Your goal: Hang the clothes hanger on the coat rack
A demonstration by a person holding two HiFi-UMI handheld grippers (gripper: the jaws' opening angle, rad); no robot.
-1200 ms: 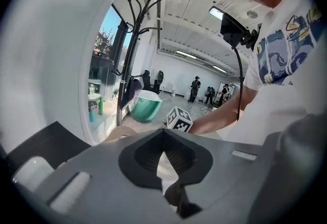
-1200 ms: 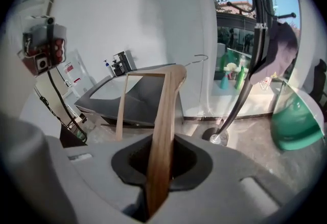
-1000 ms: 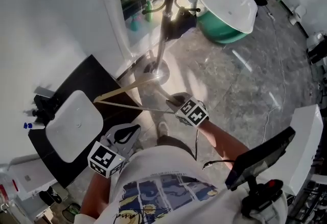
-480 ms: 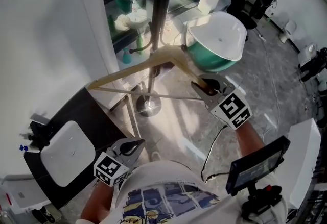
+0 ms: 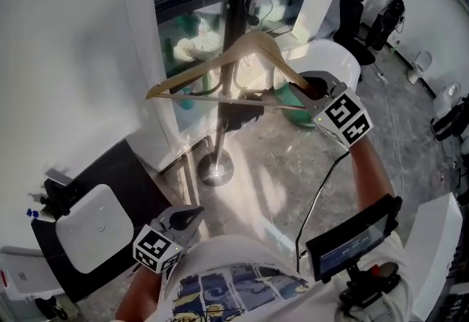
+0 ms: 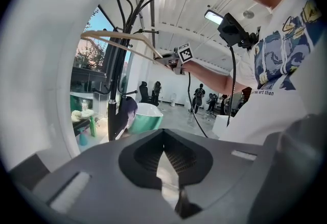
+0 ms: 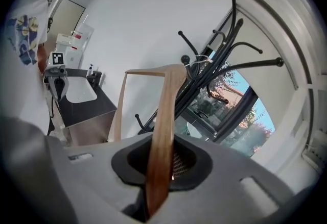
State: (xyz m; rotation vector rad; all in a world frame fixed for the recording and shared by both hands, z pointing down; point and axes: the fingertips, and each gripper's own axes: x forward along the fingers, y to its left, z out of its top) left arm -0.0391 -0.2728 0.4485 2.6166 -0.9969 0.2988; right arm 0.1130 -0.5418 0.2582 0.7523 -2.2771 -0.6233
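Observation:
A wooden clothes hanger (image 5: pixel 220 67) hangs in the air, level with the upper arms of the black coat rack (image 5: pixel 236 12). My right gripper (image 5: pixel 314 95) is shut on the hanger's right end; in the right gripper view that wooden arm (image 7: pixel 164 116) runs out from between the jaws of the right gripper (image 7: pixel 163 167). The hanger's metal hook (image 7: pixel 196 62) is close to the coat rack's arms (image 7: pixel 230 59); contact is unclear. Low by my body, my left gripper (image 5: pixel 185 221) is shut with nothing in it. The left gripper view shows the hanger (image 6: pixel 122 39) beside the coat rack (image 6: pixel 115 65).
The rack's round base (image 5: pixel 216 166) stands on the grey floor by a glass window. A green tub with a white top (image 5: pixel 326 67) sits behind the right hand. A black counter with a white basin (image 5: pixel 91 229) is at lower left. The white wall (image 5: pixel 73 56) fills the left.
My right gripper has lifted the hanger from low near the rack's base up to the rack's upper arms and rolled it. The left gripper has shifted a little and stays low.

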